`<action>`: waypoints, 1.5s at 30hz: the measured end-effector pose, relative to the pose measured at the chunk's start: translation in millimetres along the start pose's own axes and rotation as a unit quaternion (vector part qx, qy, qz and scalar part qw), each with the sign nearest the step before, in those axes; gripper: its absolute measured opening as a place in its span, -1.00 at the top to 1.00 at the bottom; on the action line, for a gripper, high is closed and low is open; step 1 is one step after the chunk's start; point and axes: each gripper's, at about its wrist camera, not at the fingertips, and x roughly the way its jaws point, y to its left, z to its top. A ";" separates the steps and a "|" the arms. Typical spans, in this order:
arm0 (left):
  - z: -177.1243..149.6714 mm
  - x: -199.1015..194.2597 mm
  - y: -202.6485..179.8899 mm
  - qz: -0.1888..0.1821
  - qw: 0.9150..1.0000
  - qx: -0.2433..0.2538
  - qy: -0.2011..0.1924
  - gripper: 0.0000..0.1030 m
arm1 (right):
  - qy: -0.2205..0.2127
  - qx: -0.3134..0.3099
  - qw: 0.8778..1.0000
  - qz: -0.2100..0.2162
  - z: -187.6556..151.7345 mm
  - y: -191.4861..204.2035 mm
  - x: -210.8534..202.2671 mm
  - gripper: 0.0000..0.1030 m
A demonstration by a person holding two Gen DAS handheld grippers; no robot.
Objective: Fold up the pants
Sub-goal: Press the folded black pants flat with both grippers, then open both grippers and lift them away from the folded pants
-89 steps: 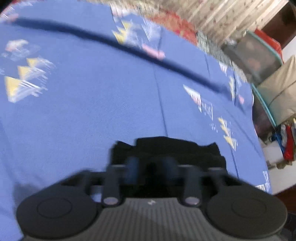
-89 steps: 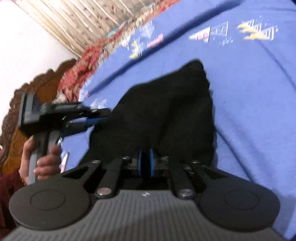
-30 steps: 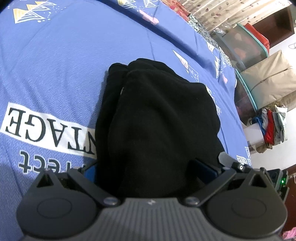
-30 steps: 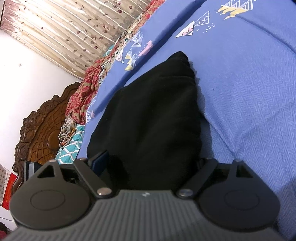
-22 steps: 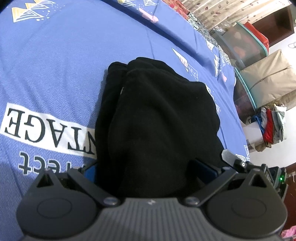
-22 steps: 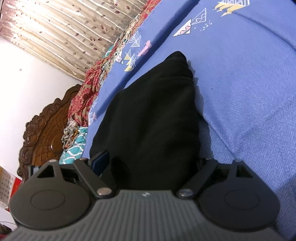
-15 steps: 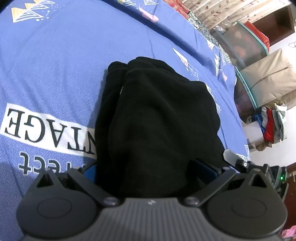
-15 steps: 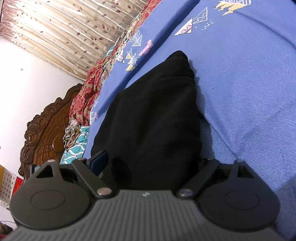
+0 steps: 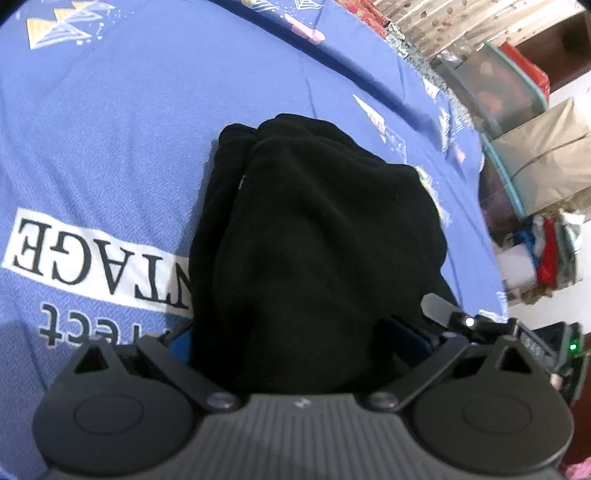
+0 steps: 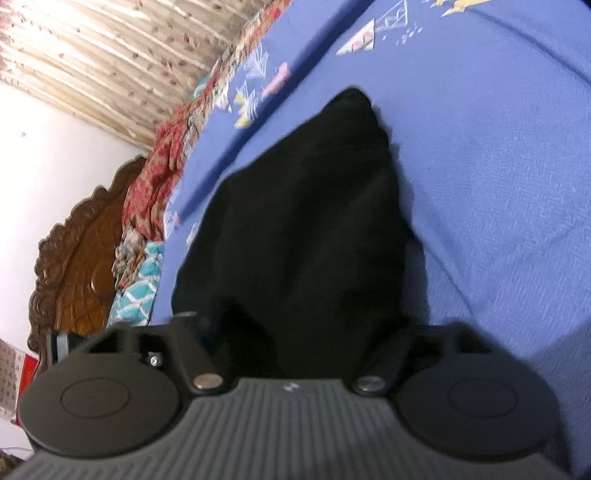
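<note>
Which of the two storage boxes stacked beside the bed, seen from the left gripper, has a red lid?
The upper, farther box: dark see-through walls and a red lid. The nearer box below it looks tan with a teal rim.

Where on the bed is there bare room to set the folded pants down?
Bare blue bedspread right of the folded black pants in the right wrist view, and beyond them towards the yellow triangle prints. Crowded: the red patterned bedding by the carved wooden headboard.
</note>
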 end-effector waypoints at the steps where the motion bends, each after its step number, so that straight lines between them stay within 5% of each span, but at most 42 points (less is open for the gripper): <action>1: 0.7 -1.4 -2.9 0.000 1.000 0.004 0.002 -0.72 | -0.002 0.002 1.000 0.004 -1.5 2.3 -2.5 -0.09; 7: 19.2 -26.1 -11.1 -0.021 0.999 -0.028 -0.012 -0.01 | -0.011 -0.124 0.992 -0.005 -5.2 59.2 -15.6 0.20; 12: 67.9 -71.9 -45.2 0.000 0.994 0.004 -0.111 -0.01 | -0.061 -0.227 0.971 0.030 22.9 125.4 -11.2 0.26; 17: 143.3 -94.0 -71.5 -0.003 0.980 0.052 -0.193 -0.01 | -0.124 -0.318 0.938 0.060 87.6 166.8 10.6 0.26; 24: 235.6 -18.4 -54.2 0.030 0.972 0.046 -0.229 -0.04 | -0.170 -0.372 0.912 0.020 165.6 148.5 94.1 0.24; 28: 250.0 74.1 -5.5 0.116 0.983 -0.005 -0.145 -0.04 | -0.083 -0.251 0.964 -0.039 194.6 79.6 167.0 0.19; 29: 247.1 97.7 10.0 0.141 0.983 -0.029 -0.110 -0.25 | -0.048 -0.206 0.975 -0.063 197.5 56.8 185.7 0.13; 31: 233.9 102.7 23.1 0.131 0.981 -0.045 -0.137 -0.41 | -0.011 -0.111 0.990 -0.085 195.8 13.8 203.2 -0.31; 32: 231.5 100.9 21.0 0.128 0.981 -0.039 -0.143 -0.50 | -0.027 -0.063 0.996 -0.049 194.6 -4.9 196.9 -0.31; 35: 228.6 98.4 15.2 0.144 0.980 -0.026 -0.136 -0.61 | -0.029 -0.041 0.998 -0.023 197.1 -18.5 187.5 -0.32; 39: 226.9 78.1 13.0 0.156 0.979 -0.033 -0.128 -0.61 | -0.041 -0.044 0.997 -0.044 188.4 -4.7 167.7 -0.43; 45: 179.1 30.2 -11.7 0.207 0.969 0.024 -0.131 -0.73 | -0.069 -0.070 0.992 -0.072 148.4 16.3 114.3 -0.43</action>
